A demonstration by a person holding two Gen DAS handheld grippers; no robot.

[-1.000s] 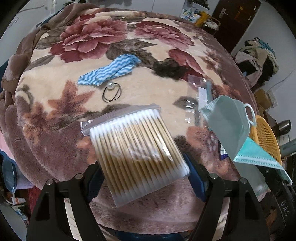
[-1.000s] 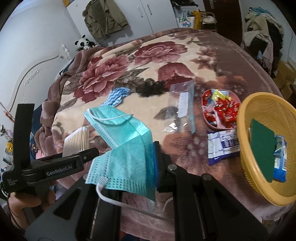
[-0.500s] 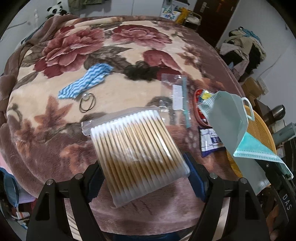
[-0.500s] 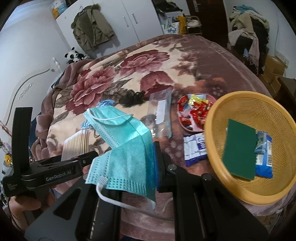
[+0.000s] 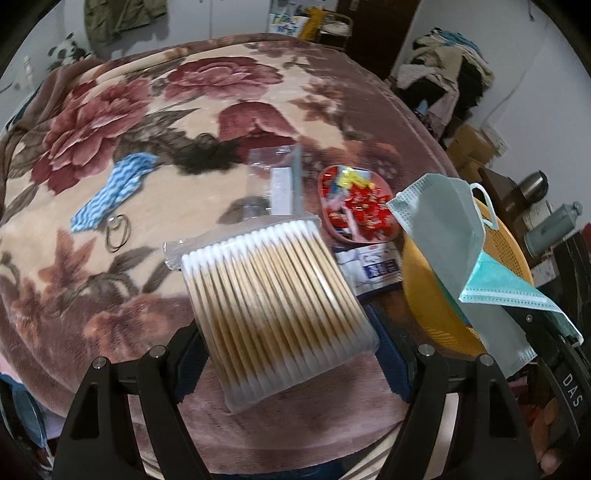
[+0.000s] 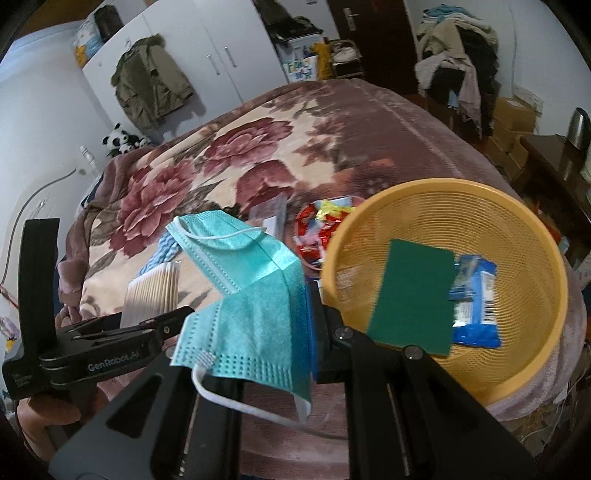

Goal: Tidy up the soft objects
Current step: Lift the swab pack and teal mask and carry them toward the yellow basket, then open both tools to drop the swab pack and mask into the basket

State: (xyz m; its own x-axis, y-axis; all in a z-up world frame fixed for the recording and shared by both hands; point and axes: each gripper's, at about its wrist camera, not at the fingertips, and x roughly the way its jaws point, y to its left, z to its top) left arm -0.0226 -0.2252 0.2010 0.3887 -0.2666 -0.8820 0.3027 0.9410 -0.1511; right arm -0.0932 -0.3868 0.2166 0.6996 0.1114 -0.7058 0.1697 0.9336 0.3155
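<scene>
Right claw (image 6: 310, 314) grips the face mask (image 6: 243, 280), yellow basket (image 6: 517, 280) just ahead to its right; left claw (image 5: 288, 354) clamps the cotton swab pack (image 5: 273, 295), farther off.

**Room, background only**

Bed under floral blanket (image 6: 229, 173), maroon and cream. White wardrobe (image 6: 207, 62) behind it; olive coat (image 6: 151, 81) hung on its door. Panda toy (image 6: 122, 142) at bed corner. Dark door (image 6: 354, 33) far right. Clothes pile (image 6: 458, 62), cardboard boxes (image 6: 513, 122). White walls, even light.
</scene>
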